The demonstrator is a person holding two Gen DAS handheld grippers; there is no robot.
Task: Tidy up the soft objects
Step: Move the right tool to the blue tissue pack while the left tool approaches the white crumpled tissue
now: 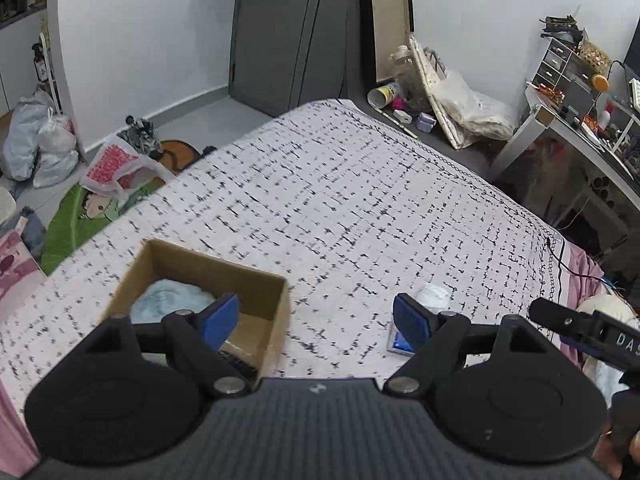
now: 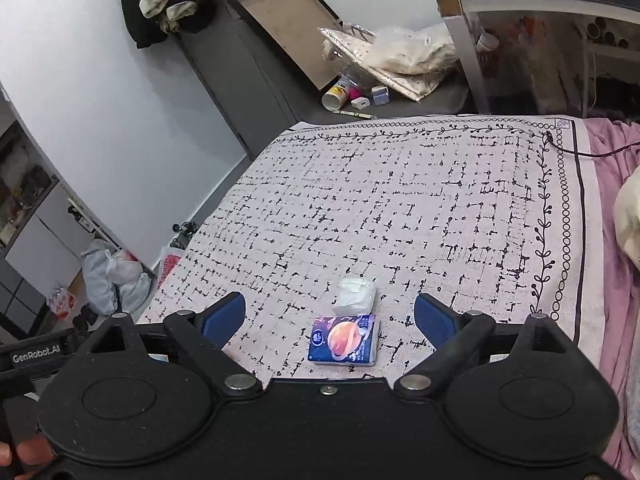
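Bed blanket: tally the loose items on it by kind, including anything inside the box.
Cardboard box: 1
Light blue fluffy cloth, inside the box: 1
Blue printed tissue pack: 1
White soft packet, just beyond the tissue pack: 1
Total: 4

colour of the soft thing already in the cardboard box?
Light blue, fluffy cloth in the cardboard box; shows best in the left wrist view.

Tissue pack (image 1: 400, 342) half hidden, box (image 1: 256, 284) blurred
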